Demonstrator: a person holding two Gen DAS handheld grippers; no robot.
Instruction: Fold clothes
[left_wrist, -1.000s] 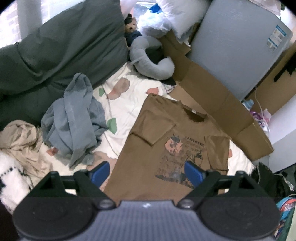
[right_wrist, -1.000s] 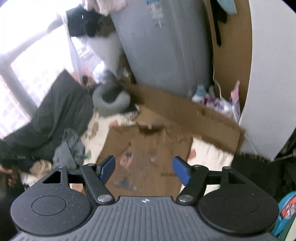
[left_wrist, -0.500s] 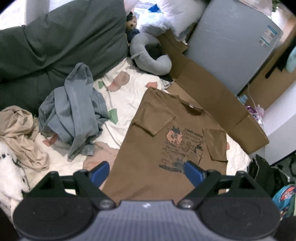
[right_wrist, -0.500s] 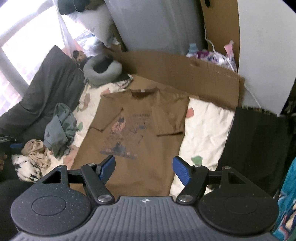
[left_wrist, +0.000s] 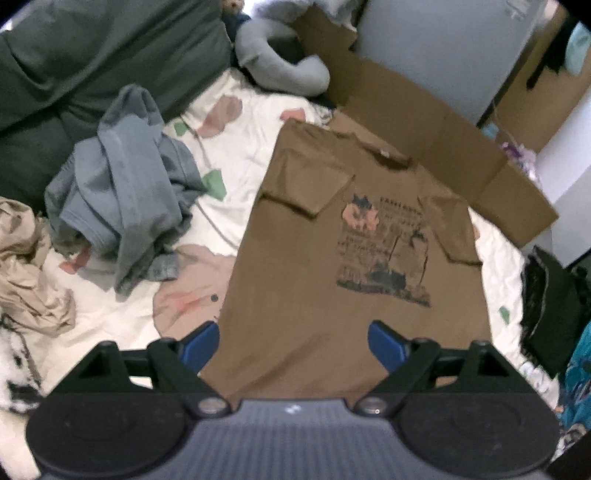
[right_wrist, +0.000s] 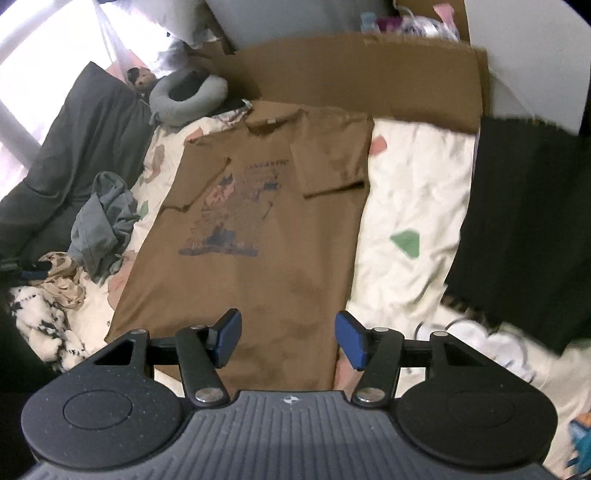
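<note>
L wrist: left gripper (left_wrist: 293, 343) fingers wide apart, nothing held, over hem of brown T-shirt (left_wrist: 332, 295), which lies flat on bed sheet (left_wrist: 240, 155), sleeves folded in.
R wrist: right gripper (right_wrist: 287, 339) fingers just been closing, w/ gap, nothing gripped, above shirt's lower right edge.

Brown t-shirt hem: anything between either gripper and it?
Nothing visible. The brown t-shirt lies flat with sleeves folded in, its hem bare below the open left gripper and right gripper, whose jaws have just been closing. The grey garment pile sits apart.

Brown printed T-shirt (left_wrist: 314, 288) flat on the bedsheet (left_wrist: 236, 147), sleeves folded inward
</note>
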